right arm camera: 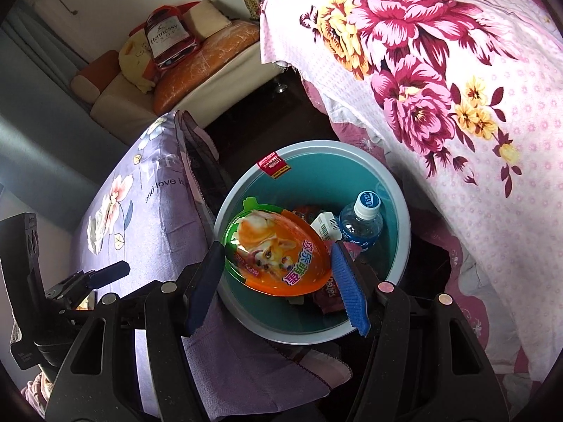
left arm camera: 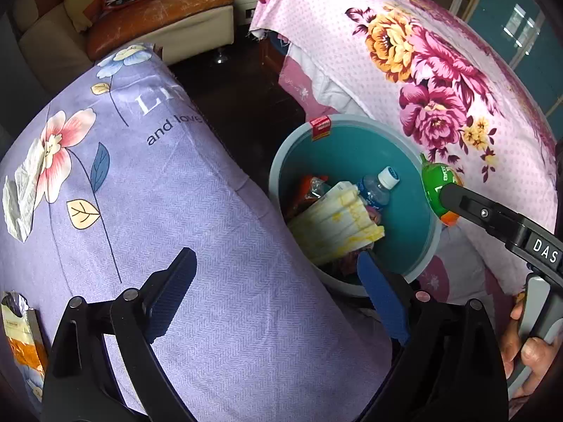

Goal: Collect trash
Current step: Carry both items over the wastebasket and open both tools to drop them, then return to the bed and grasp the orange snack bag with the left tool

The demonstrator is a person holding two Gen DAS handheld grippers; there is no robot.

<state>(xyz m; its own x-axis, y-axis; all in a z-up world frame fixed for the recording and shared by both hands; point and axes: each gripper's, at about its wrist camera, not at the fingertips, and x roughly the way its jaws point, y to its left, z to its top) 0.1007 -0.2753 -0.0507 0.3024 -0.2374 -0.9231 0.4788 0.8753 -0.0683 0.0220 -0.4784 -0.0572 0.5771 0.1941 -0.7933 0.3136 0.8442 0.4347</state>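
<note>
Over the teal bin [right arm camera: 394, 218], right tongs [right arm camera: 278, 263] clenched on egg-shaped toy pack [right arm camera: 278, 249], poised for dropping among bottle [right arm camera: 362, 225] and wrappers; left tongs [left arm camera: 278, 292] released, idle above lilac bed [left arm camera: 176, 211].

The right gripper [right arm camera: 278, 267] is clamped on an egg-shaped package [right arm camera: 278, 249], fingers at nine and three o'clock. The left gripper [left arm camera: 278, 274] gapes empty. At four o'clock, a bare hand [left arm camera: 527, 355] grips the right handle.

Bright daylight washes the pink floral cloth [right arm camera: 440, 88]; floor between the furniture falls into deep shadow; fisheye curvature bends and darkens every edge
</note>
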